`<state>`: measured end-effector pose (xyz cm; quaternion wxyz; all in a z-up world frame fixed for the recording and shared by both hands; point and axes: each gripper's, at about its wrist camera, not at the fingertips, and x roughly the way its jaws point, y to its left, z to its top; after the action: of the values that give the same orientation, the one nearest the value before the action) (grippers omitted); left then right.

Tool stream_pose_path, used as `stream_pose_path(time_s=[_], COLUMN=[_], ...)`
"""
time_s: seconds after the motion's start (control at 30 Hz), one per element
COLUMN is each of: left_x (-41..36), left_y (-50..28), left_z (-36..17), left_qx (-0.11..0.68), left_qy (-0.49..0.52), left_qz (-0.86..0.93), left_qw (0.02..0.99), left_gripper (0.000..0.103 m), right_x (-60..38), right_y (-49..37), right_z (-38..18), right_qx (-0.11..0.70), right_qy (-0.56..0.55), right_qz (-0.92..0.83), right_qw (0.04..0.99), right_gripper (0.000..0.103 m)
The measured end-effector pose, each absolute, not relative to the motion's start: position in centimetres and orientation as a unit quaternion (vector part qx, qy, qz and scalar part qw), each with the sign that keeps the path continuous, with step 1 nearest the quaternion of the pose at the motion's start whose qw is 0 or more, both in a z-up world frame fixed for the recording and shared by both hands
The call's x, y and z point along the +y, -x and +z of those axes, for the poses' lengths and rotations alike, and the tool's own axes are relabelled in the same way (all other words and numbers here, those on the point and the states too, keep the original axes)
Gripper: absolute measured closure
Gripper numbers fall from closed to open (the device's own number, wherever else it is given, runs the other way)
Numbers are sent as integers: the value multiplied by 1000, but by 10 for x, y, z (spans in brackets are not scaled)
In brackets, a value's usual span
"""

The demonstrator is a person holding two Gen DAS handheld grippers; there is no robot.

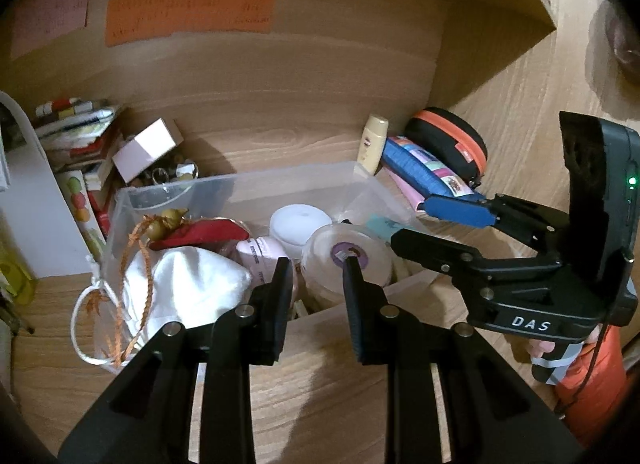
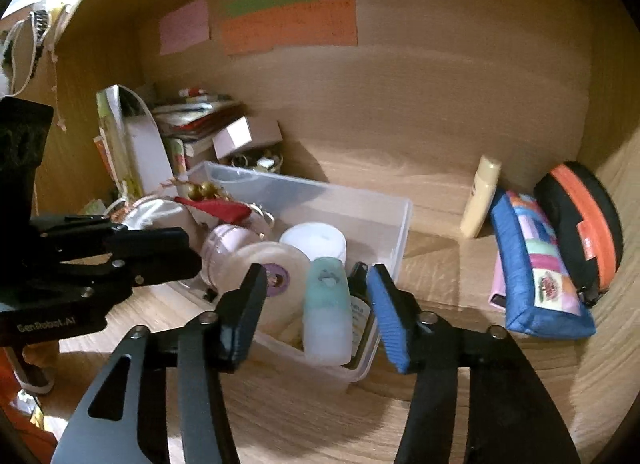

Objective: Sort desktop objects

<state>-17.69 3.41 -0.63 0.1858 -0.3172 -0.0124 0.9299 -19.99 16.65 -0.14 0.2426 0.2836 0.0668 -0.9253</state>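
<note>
A clear plastic bin (image 1: 224, 187) (image 2: 384, 211) sits on the wooden desk. It holds a white cloth pouch (image 1: 188, 288), a red piece (image 1: 200, 234), a round clear jar with a purple label (image 1: 346, 258) (image 2: 266, 268), a white cylinder (image 1: 300, 219) (image 2: 314, 240), a pink jar (image 2: 226, 240) and a teal-capped bottle (image 2: 326, 312). My left gripper (image 1: 316, 264) is open and empty over the bin's near edge. My right gripper (image 2: 316, 276) is open and empty, its jaws either side of the teal bottle; it also shows in the left wrist view (image 1: 424, 223).
A cream tube (image 1: 374, 143) (image 2: 480, 195), a blue patterned pouch (image 1: 424, 171) (image 2: 536, 264) and a black-and-orange round case (image 1: 452, 143) (image 2: 580, 223) lie right of the bin. Books and a small box (image 1: 144, 149) pile up at the back left. Sticky notes (image 1: 188, 11) are on the back wall.
</note>
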Motion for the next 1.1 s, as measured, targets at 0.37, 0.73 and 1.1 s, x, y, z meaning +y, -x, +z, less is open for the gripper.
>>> stream_pose_path(time_s=[0.37, 0.73, 1.1], left_x=[30, 23, 22], left_y=[146, 107, 71], left_z=[7, 23, 27], left_qx=[-14, -4, 25], left_qy=[300, 261, 238], left_qz=[938, 955, 966], left_qw=[174, 140, 96], left_gripper=[53, 27, 13], right_x=[171, 169, 168], right_y=[165, 134, 98], right_z=[12, 18, 27], right_qx=[70, 69, 61], right_qy=[-265, -256, -236], right_qz=[-936, -937, -942], right_qw=[219, 226, 230], right_gripper=[21, 18, 8])
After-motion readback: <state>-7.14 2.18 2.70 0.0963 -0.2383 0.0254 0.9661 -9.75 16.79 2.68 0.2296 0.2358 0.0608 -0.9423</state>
